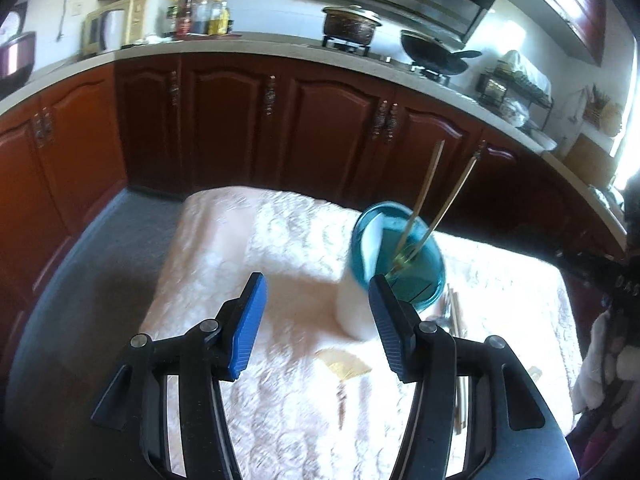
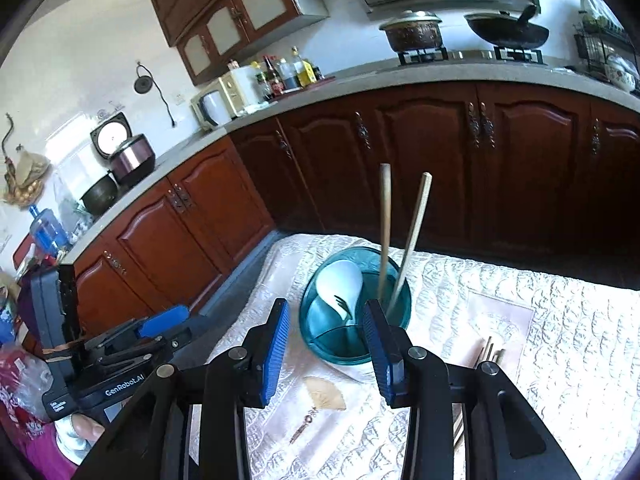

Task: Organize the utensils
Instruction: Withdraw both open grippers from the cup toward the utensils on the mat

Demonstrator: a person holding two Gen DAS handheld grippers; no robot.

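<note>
A teal round utensil holder (image 1: 416,276) (image 2: 320,332) stands on the white quilted cloth. Two wooden chopsticks (image 1: 426,192) (image 2: 385,232) lean upright in it beside a white spoon (image 1: 370,240) (image 2: 340,282). More chopsticks (image 1: 456,316) (image 2: 490,350) lie flat on the cloth to the right of the holder. My left gripper (image 1: 316,284) is open and empty, just short of the holder's left side. My right gripper (image 2: 326,306) is also open with nothing between its pads, and the holder stands beyond them. The left tool's black body (image 2: 100,388) shows at the lower left of the right wrist view.
The cloth-covered table (image 1: 224,248) (image 2: 560,320) ends at a dark floor strip (image 1: 100,264) on the left. Red-brown cabinets (image 1: 240,120) run behind it. A fan-and-key motif (image 2: 324,398) lies on the cloth in front of the holder. A hand (image 2: 86,428) grips the left tool.
</note>
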